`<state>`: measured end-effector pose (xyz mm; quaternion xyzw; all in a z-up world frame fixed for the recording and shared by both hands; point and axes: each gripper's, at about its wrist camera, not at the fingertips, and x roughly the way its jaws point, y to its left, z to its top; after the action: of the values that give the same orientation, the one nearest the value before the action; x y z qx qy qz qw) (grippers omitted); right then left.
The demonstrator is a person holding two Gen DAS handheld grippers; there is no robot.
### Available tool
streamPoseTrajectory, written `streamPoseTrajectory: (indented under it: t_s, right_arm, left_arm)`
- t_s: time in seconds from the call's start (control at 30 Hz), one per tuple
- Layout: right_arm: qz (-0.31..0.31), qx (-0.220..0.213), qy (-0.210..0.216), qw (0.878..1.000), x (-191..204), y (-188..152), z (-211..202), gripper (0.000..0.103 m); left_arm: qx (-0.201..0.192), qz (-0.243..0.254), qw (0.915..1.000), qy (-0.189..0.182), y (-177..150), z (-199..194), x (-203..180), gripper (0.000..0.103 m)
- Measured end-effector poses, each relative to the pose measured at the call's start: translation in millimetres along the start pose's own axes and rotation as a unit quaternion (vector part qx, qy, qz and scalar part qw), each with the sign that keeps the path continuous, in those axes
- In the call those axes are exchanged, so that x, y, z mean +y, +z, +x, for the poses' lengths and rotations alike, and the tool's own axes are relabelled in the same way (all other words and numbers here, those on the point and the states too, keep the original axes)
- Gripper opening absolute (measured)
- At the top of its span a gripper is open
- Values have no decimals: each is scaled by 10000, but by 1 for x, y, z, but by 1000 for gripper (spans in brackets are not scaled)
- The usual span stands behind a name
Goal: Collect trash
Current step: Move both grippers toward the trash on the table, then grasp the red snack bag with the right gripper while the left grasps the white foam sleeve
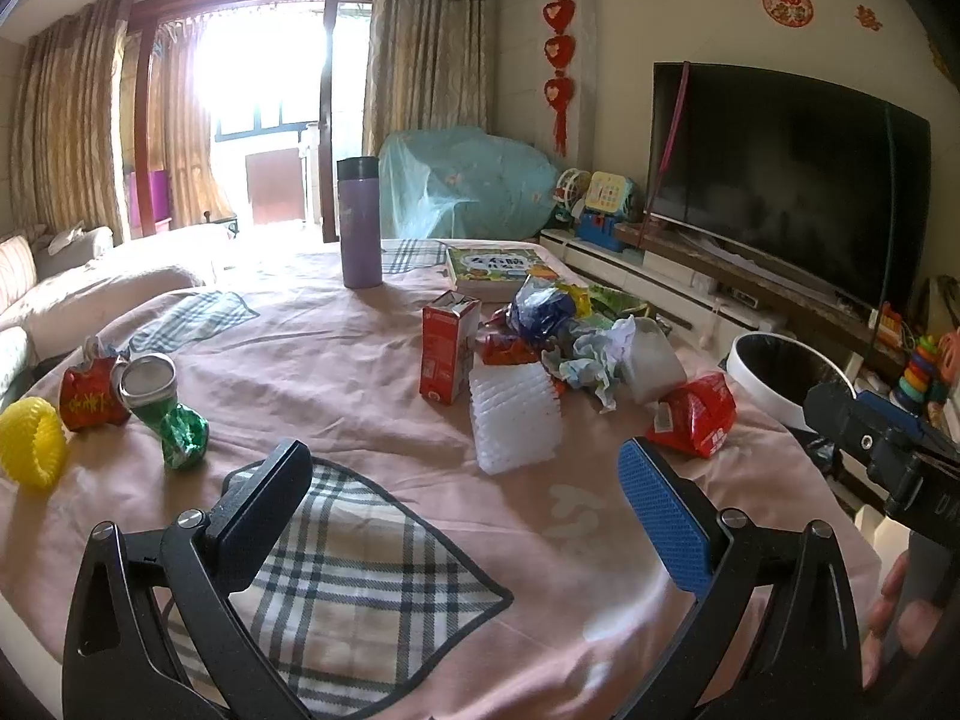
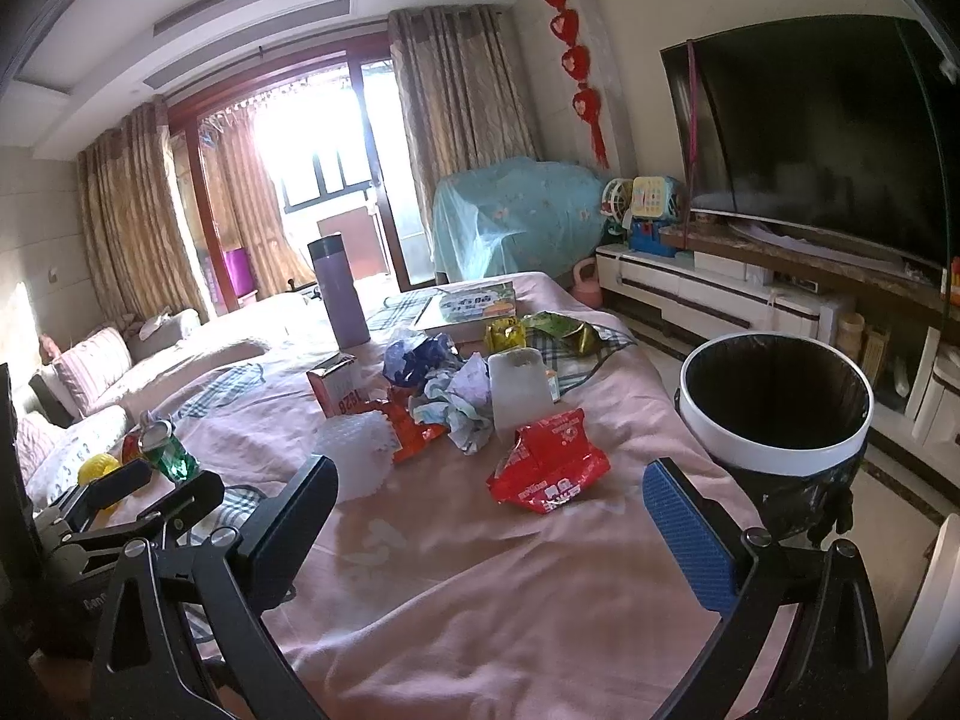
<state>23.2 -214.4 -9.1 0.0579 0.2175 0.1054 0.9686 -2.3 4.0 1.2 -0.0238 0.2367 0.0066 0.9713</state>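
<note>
Setting: living room, bench [image 1: 336, 360] draped in a pink cloth at centre of both views, bright window at upper left, dark television [image 1: 786, 192] at right.

Left gripper [image 1: 465, 498]: low in the left wrist view, jaws wide apart, nothing between them, poised over a plaid cloth patch [image 1: 360, 570]; seen again at lower left of the right wrist view.

Right gripper [image 2: 489, 525]: low in the right wrist view, jaws wide apart and empty, above bare pink cloth; body visible at right edge of the left wrist view, with fingers of a hand [image 1: 894, 612] on its handle.

Trash, centre pile: red carton [image 1: 447, 348] upright, white ribbed foam sleeve [image 1: 516, 420] just in front of it, crumpled paper [image 1: 594, 354], blue wrapper [image 1: 540, 306], white plastic container [image 1: 651, 360], all crowded together right of centre.

Trash, near right: red crumpled packet [image 2: 549, 468], apart from the pile, closest to the right gripper.

Trash, left edge: crushed green can [image 1: 165, 414], red crushed can [image 1: 90, 396] just beside it, yellow foam net [image 1: 30, 441] at far left.

Bin: white-rimmed trash bin [image 2: 774, 450] with black liner, beside the bench at right of frame.

Other items: purple flask [image 1: 359, 222] upright at the far side, picture book [image 1: 498, 270] flat to its right.
</note>
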Motion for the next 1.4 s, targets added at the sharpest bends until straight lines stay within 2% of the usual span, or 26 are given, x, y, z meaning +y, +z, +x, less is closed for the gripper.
streamPoseTrajectory:
  t_s: [0.37, 0.6, 0.7, 0.87, 1.0, 1.13, 1.27, 1.33, 1.37, 1.4]
  right_arm:
    - [-41, -23, -23, 10000, -5, -6, 6, 102]
    - [-1, 119, -39, 9999, -14, -6, 19, 102]
    - [-11, 242, -78, 9997, -19, -4, 25, 102]
    - [81, 695, -105, 9975, -32, 2, 41, 102]
    - [191, 697, -50, 9974, -42, 7, 61, 101]
    - [335, 1030, 23, 9941, -51, 7, 83, 96]
    - [412, 1326, 45, 9903, -57, 5, 104, 92]
    - [357, 1438, 7, 9890, -60, 3, 115, 88]
    - [377, 1495, 23, 9880, -61, 1, 119, 86]
    - [398, 1569, 45, 9868, -62, -1, 123, 80]
  left_arm:
    - [91, 10, 9999, -64, 2, 8, -2, 103]
    - [346, -61, 9993, -125, 5, 27, 1, 103]
    - [472, -56, 9988, -115, 7, 39, 0, 103]
    - [745, -52, 9971, -162, 11, 62, -2, 103]
    - [987, -114, 9947, -277, 15, 85, -2, 101]
    - [1161, -134, 9925, -359, 19, 106, -4, 98]
    - [1312, -70, 9906, -389, 20, 123, -8, 89]
    - [1446, -54, 9885, -434, 19, 132, -11, 79]
    - [1507, -51, 9875, -459, 17, 136, -11, 72]
    - [1573, -57, 9863, -497, 15, 139, -11, 62]
